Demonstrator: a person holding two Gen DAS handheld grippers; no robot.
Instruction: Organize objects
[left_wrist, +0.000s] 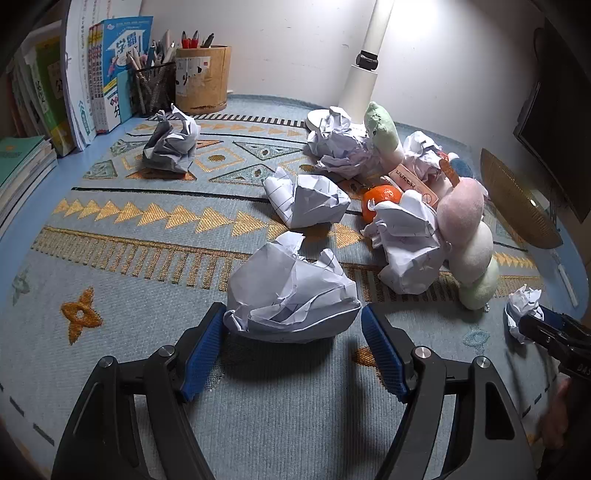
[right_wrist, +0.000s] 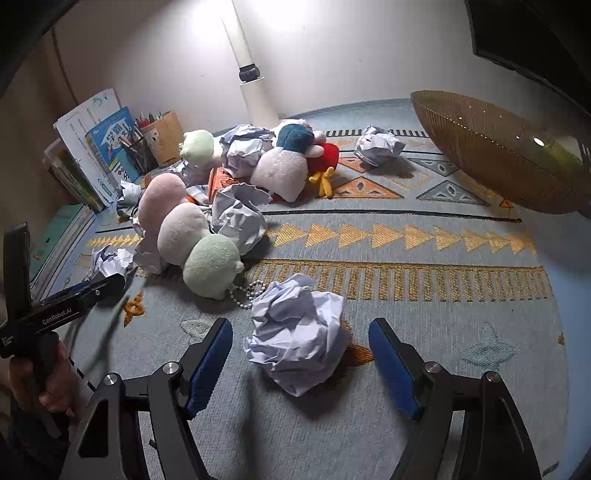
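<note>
Left tongs (left_wrist: 293, 338) sit spread around a crumpled paper ball (left_wrist: 291, 295) on the patterned mat (left_wrist: 129, 295), blue pads (left_wrist: 205, 354) right at its sides, though a real squeeze can't be told. Right tongs (right_wrist: 300, 363) hang released, another paper wad (right_wrist: 299, 339) lying loose between them with clear gaps. The wicker basket (right_wrist: 491, 155) waits far right.

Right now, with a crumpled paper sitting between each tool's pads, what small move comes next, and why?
Probably close both tools. The left tool brackets its paper ball, pads apparently just short of it; the right tool straddles its paper ball with gaps either side. Neither grips yet.
</note>
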